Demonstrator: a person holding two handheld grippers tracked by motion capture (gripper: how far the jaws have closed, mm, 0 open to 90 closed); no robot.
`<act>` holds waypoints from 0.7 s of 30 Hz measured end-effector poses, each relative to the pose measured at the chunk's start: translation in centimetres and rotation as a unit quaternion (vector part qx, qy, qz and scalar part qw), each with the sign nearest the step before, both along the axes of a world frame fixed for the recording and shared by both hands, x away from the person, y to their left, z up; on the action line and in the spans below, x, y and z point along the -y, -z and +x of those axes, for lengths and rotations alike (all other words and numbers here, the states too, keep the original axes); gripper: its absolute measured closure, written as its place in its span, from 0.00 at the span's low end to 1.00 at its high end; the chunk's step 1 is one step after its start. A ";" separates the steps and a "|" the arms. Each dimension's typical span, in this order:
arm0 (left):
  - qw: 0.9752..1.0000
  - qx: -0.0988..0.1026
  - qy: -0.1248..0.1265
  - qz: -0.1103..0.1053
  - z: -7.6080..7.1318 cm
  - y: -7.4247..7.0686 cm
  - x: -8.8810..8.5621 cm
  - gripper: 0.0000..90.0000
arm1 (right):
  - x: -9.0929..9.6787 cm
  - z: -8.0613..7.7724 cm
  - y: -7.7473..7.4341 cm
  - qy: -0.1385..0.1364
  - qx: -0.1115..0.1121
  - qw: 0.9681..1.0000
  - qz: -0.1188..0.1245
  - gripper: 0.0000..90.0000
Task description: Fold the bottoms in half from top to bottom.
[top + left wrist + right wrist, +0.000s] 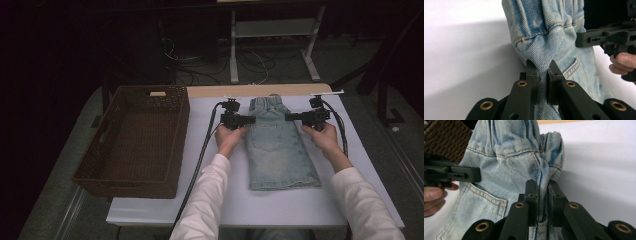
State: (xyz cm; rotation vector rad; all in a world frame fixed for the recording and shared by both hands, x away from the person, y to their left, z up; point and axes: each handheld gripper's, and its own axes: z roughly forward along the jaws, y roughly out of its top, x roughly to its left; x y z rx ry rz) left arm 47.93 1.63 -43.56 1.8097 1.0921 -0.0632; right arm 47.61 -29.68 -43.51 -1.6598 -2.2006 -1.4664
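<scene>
A pair of light-blue denim shorts (276, 145) lies flat on the white table (200, 200), waistband toward the far edge. My left gripper (247, 120) pinches the left side seam just below the waistband, and in the left gripper view its jaws are shut on a fold of the denim (543, 63). My right gripper (290, 117) grips the opposite side seam; the right gripper view has its jaws closed on the seam of the denim (541, 182). The other gripper (604, 37) is visible across the shorts, and likewise the left gripper (454, 175) from the right side.
A brown woven basket (180, 145) stands on the left part of the table, close to the left hand's cable. Behind the table stand a metal frame and loose cables on the floor. White sleeves come in from the bottom edge.
</scene>
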 end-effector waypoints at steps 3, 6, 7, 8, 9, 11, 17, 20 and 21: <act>1.000 -0.006 -0.008 -0.025 -0.1 0.5 -0.2 0.92 | 0.4 -0.5 0.8 0.003 0.006 1.000 0.022 0.88; 1.000 0.008 -0.003 -0.019 -0.5 0.5 -0.1 0.93 | 0.6 -0.8 1.1 0.005 0.009 0.999 0.035 0.89; 1.000 0.015 0.001 -0.015 -0.6 0.4 -0.1 0.93 | 0.7 -0.9 1.1 0.005 0.012 0.999 0.035 0.89; 1.000 0.020 0.003 -0.015 -0.7 0.3 -0.1 0.93 | 0.7 -1.1 1.1 0.004 0.014 0.999 0.036 0.89; 1.000 0.024 0.007 -0.017 -0.8 0.2 -0.2 0.93 | 0.8 -1.2 1.0 0.003 0.016 0.999 0.039 0.89; 0.999 0.028 0.011 -0.025 -1.1 0.1 -0.3 0.93 | 1.0 -1.4 0.8 0.000 0.018 0.999 0.043 0.89; 0.998 0.033 0.016 -0.045 -1.8 0.0 -0.6 0.94 | 1.3 -2.3 0.2 -0.008 0.021 0.998 0.054 0.89; 0.998 0.036 0.019 -0.053 -2.2 -0.1 -0.8 0.94 | 1.4 -2.9 0.0 -0.008 0.021 0.998 0.066 0.89; 0.998 0.036 0.021 -0.056 -2.3 -0.2 -0.8 0.94 | 1.5 -3.0 0.0 -0.009 0.021 0.997 0.070 0.89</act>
